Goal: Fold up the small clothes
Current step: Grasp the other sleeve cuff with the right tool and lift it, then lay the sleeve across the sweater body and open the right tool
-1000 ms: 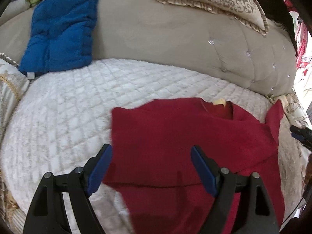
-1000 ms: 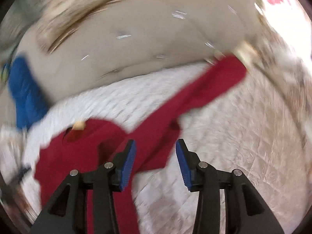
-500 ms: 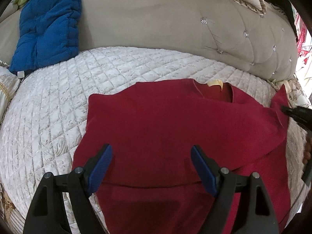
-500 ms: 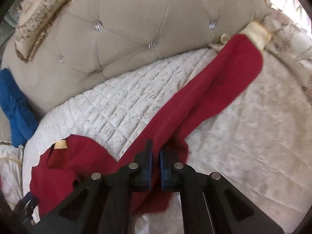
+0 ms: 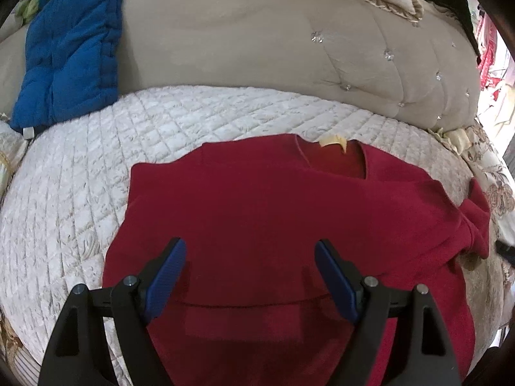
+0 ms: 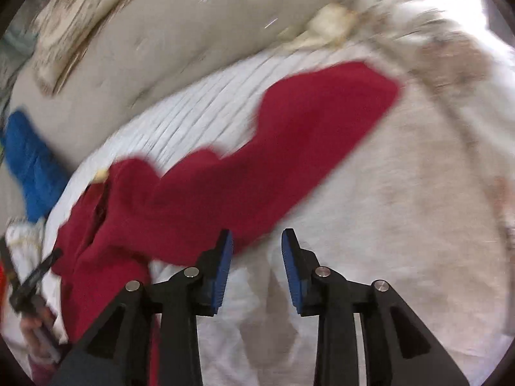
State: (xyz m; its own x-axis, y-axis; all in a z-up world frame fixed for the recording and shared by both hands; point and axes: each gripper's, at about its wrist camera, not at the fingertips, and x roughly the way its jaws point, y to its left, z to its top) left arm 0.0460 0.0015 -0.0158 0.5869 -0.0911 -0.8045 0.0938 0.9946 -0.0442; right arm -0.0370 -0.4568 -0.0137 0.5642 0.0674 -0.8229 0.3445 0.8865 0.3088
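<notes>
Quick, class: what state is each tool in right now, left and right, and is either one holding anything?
Left tool: open wide over the red top, holding nothing.
Right tool: jaws opening, nothing between them; the sleeve lies just beyond.

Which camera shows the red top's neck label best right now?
The left wrist view. There the label is sharp, sitting at the neckline of the red top, which lies on the quilt. In the right wrist view the label is only a small pale blur at the top's left edge.

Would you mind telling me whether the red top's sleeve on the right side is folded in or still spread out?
Spread out. In the right wrist view the sleeve stretches away from the red top across the white quilt, not laid over the body.
</notes>
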